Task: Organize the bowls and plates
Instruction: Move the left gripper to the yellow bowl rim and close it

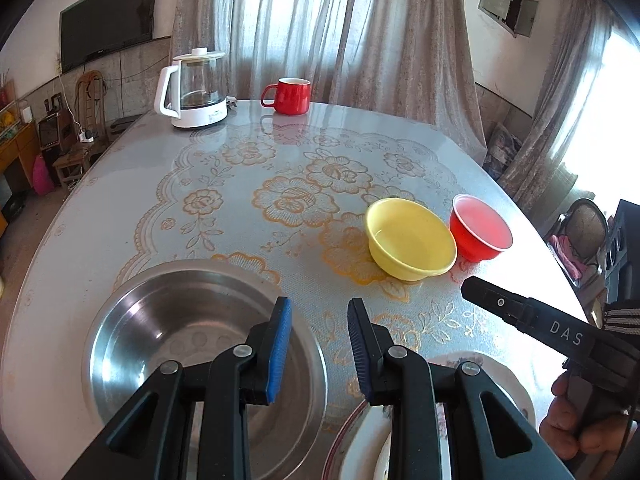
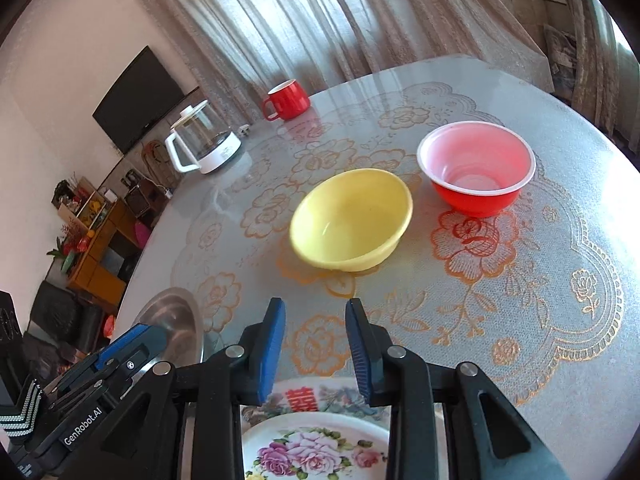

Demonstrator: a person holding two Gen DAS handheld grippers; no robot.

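Observation:
A yellow bowl and a red bowl with a white rim stand upright side by side on the table, both empty. A wide steel bowl sits nearer, under and just left of my left gripper, which is open with nothing between its blue pads. A floral plate lies on what looks like a larger patterned plate, right below my right gripper, also open and empty. The yellow bowl is straight ahead of the right gripper, well apart from it.
At the far side of the round table, which has a lace-pattern cover, stand a glass kettle and a red mug. A hand holds the right gripper's handle. Curtains hang behind the table.

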